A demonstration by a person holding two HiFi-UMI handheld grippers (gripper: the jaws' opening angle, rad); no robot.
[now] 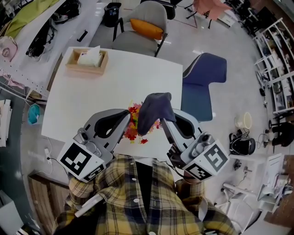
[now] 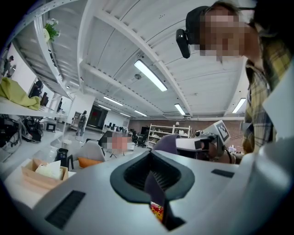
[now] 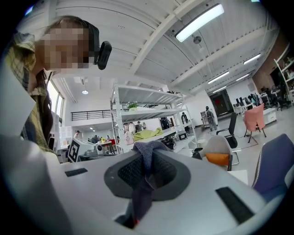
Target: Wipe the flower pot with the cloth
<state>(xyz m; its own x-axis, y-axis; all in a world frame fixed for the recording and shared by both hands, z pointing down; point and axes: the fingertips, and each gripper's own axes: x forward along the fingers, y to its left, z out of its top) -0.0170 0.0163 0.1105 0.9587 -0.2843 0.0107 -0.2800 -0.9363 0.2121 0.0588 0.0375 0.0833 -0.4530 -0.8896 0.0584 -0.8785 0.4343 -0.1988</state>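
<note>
Left gripper (image 1: 127, 120), right gripper (image 1: 163, 123): both clamped on cloth (image 1: 154, 109), above flowers (image 1: 133, 131) by table (image 1: 115, 78) near edge. Bare tabletop beyond; tissue box (image 1: 87, 62) at far corner.

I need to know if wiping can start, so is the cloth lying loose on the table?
No, the cloth is clamped between the shut jaws of the right gripper, as the right gripper view shows.

White table (image 1: 115, 89). Wooden tissue box (image 1: 87, 61) at its far left corner. Grey chair (image 1: 133, 43) with orange cushion (image 1: 146, 28) beyond far edge. Blue chair (image 1: 202, 85) beside right edge. Black bin (image 1: 111, 13) on floor, well beyond.
</note>
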